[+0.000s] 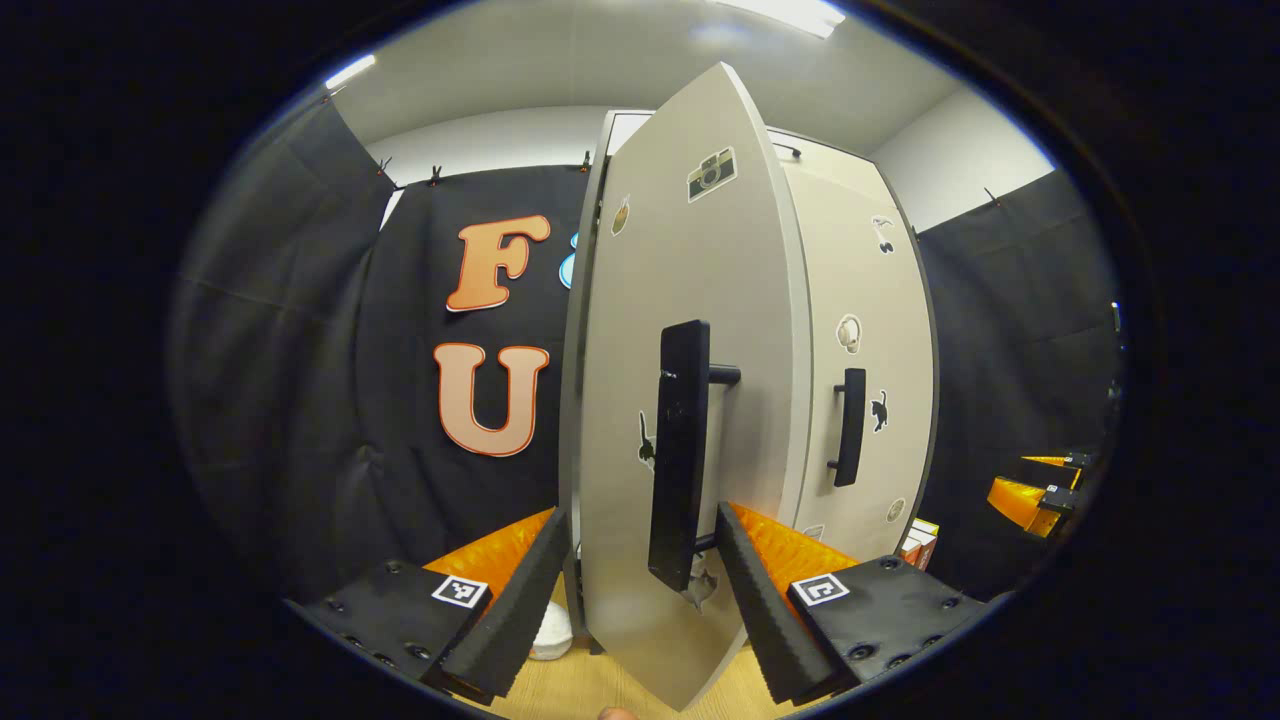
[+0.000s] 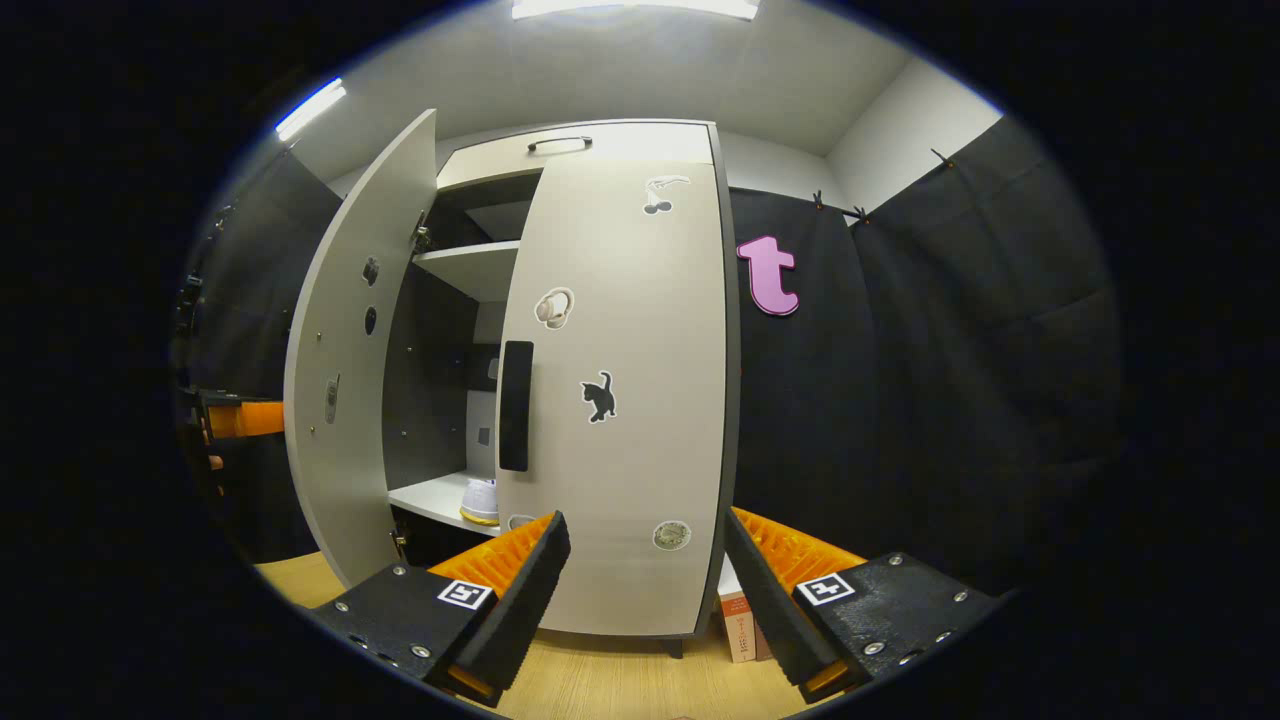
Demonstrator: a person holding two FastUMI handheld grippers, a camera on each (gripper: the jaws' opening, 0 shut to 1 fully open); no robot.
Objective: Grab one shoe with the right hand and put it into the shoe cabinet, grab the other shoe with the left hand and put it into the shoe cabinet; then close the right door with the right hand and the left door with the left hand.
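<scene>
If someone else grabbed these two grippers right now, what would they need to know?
Left gripper: open, its fingers on either side of the left door's edge, near the handle; it holds nothing.
Right gripper: open, empty, facing the right door.
Right door looks closed. Left door is ajar.
A white shoe sits on the lower shelf; the second shoe can't be made out.
Left to do: push the left door shut with the left gripper.

Pale shoe cabinet (image 2: 620, 400): right door (image 2: 625, 300) closed, left door (image 2: 340, 400) ajar, white shoe (image 2: 480, 500) inside.
</scene>
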